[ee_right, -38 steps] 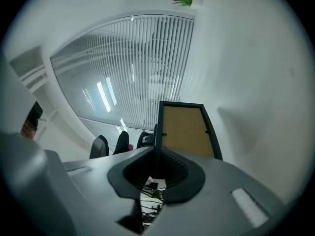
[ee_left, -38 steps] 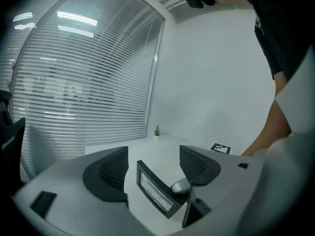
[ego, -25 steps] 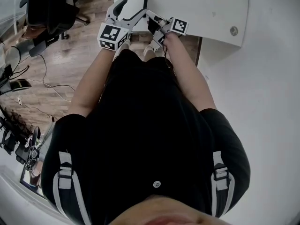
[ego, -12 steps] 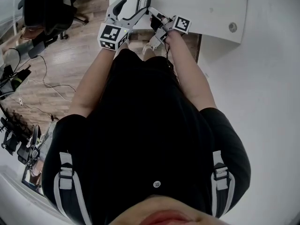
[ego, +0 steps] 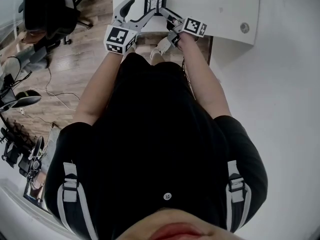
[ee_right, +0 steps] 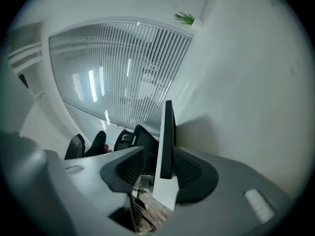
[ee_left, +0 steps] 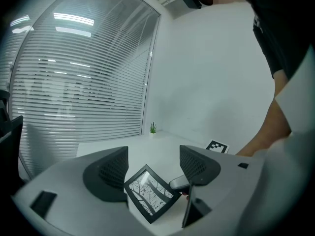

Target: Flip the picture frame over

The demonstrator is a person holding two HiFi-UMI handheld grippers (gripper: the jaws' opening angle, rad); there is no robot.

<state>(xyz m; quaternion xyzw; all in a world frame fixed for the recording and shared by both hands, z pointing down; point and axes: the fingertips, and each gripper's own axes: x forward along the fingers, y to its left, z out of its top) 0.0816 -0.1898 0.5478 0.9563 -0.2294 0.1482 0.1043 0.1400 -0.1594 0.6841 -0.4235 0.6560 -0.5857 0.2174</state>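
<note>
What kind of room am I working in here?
Most likely an office: a white desk, black office chairs on a wood floor, and slatted blinds across a large window.

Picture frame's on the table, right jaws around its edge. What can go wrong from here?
1. The right gripper has just been opening its jaws, but the picture frame has an edge between them; pulling away crooked could drag or tip it.
2. The left gripper, jaws open, sits close by and could knock it across the table.
</note>
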